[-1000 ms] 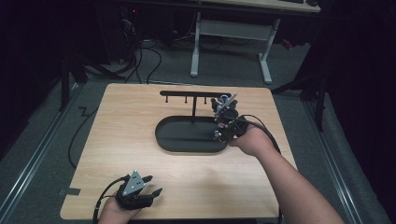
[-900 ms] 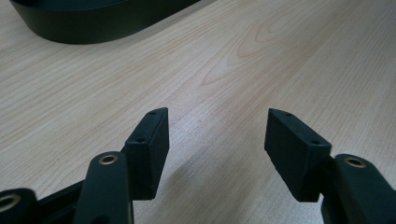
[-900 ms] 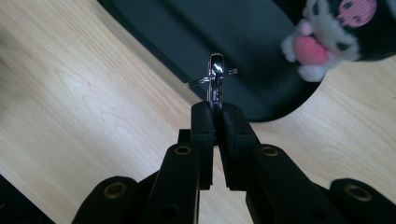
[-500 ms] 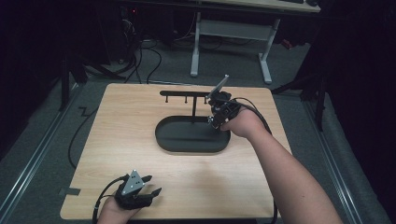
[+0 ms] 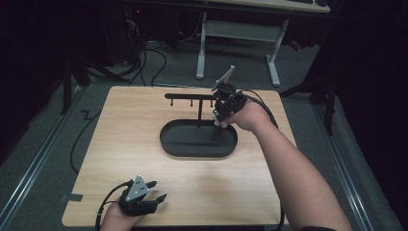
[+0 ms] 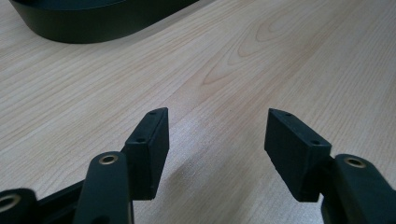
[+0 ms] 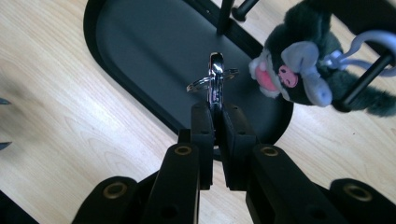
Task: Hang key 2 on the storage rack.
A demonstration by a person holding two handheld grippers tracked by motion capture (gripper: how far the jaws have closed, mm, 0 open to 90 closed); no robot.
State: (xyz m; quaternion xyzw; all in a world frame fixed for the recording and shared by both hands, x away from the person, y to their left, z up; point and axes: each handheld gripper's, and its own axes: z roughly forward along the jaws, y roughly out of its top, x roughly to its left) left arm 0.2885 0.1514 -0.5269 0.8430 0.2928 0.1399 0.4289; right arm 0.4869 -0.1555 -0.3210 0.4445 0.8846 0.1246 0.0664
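Observation:
My right gripper (image 7: 215,114) is shut on a silver metal clasp (image 7: 214,79) with a small ring, held above the black oval tray (image 7: 140,51). To its right, a dark furry plush toy (image 7: 299,74) with grey ears and a pink face hangs by a lavender loop (image 7: 369,42) on a black peg. In the high view, the right gripper (image 5: 220,111) is at the right end of the black peg rack (image 5: 190,96) that rises from the tray (image 5: 198,144). My left gripper (image 5: 146,196) rests open near the table's front left edge, its fingers (image 6: 149,144) holding nothing.
The wooden table (image 5: 125,130) has bare room to the left of and in front of the tray. A cable (image 5: 260,98) trails from the right gripper over the person's forearm. Beyond the table are a dark floor, cables and a white desk frame (image 5: 238,33).
The right gripper has lifted from the tray's right end and moved toward the far side, up to the rack's right end. The left gripper has stayed put.

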